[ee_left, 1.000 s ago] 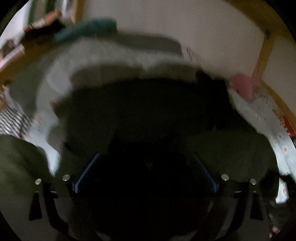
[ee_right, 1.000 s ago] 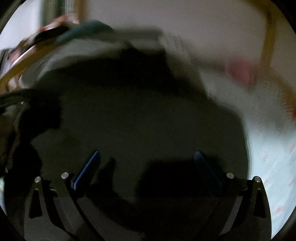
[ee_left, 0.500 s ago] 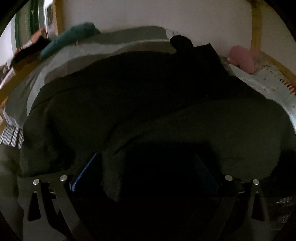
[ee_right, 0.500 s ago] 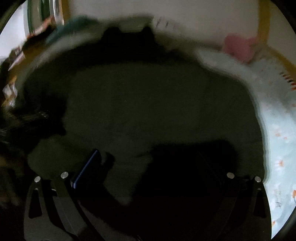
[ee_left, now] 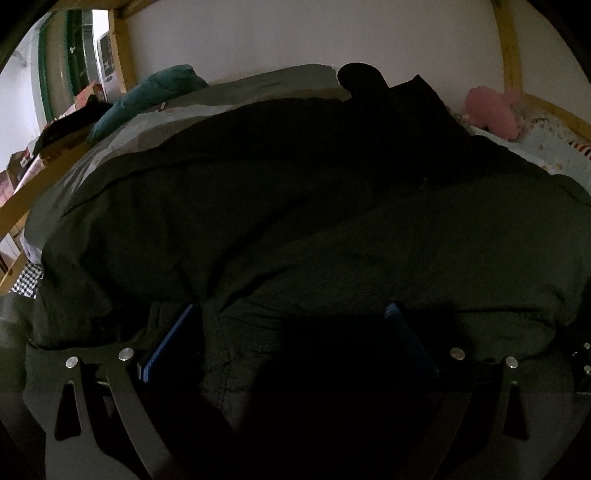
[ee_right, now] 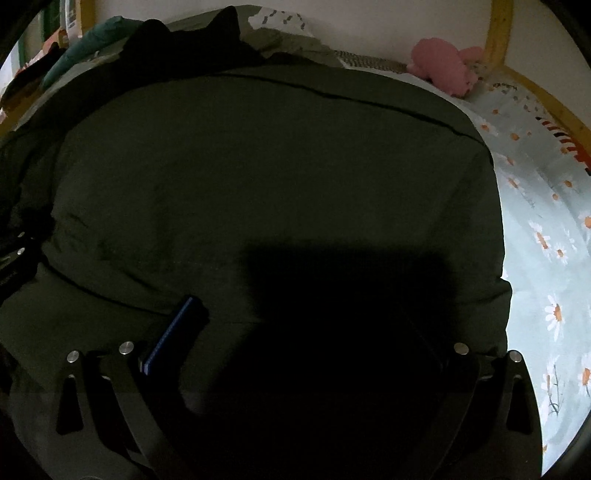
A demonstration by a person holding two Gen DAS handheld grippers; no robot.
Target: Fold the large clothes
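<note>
Dark green coat (ee_right: pixel 273 166) fills frame centre, spread on the floral sheet (ee_right: pixel 546 221). Left gripper (ee_left: pixel 291 325) and right gripper (ee_right: pixel 295 314): fingers apart, low in frame over the coat.

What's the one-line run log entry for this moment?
task: fold large clothes | dark green coat spread on bed | left gripper open, over coat | right gripper open, over coat

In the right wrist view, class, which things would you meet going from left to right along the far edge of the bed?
Teal cloth → black garment → pink plush toy → wooden bed post.
</note>
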